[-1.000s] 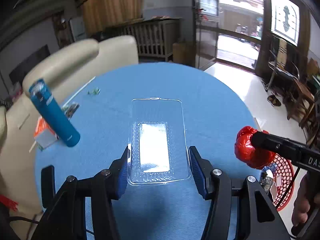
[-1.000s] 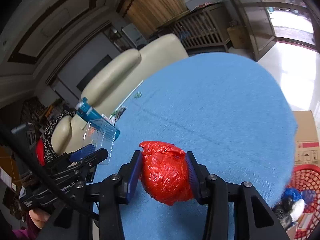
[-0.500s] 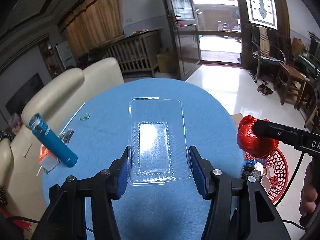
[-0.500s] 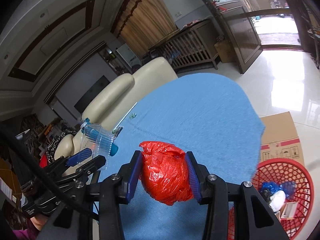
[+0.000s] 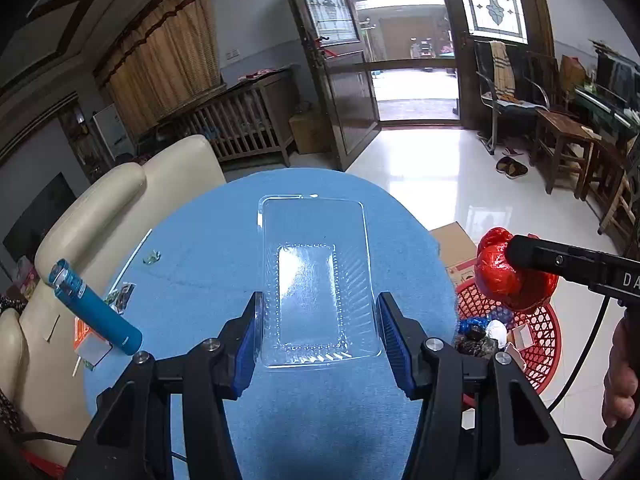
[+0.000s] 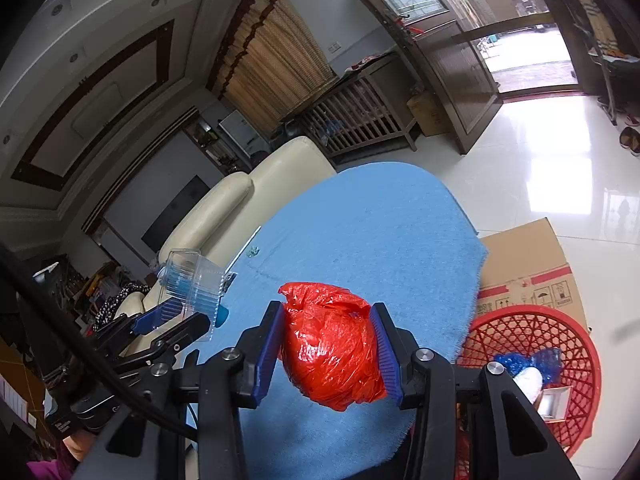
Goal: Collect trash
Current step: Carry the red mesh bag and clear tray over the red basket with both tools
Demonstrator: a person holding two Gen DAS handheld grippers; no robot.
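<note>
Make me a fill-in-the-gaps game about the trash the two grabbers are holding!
1. The right gripper squeezes a crumpled ____ plastic bag.
2. The left gripper holds a see-through plastic ____.
3. The basket on the floor is colored ____.
4. The table has a ____ cloth.

Missing words: red; tray; red; blue

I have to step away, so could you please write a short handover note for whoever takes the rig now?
Left tongs: shut on the clear plastic tray, held above the blue table.
Right tongs: shut on the red bag ball, at the table edge near the red basket.
Done: some trash already in the basket.
Left: drop both items in; wrappers remain near the blue bottle.
</note>
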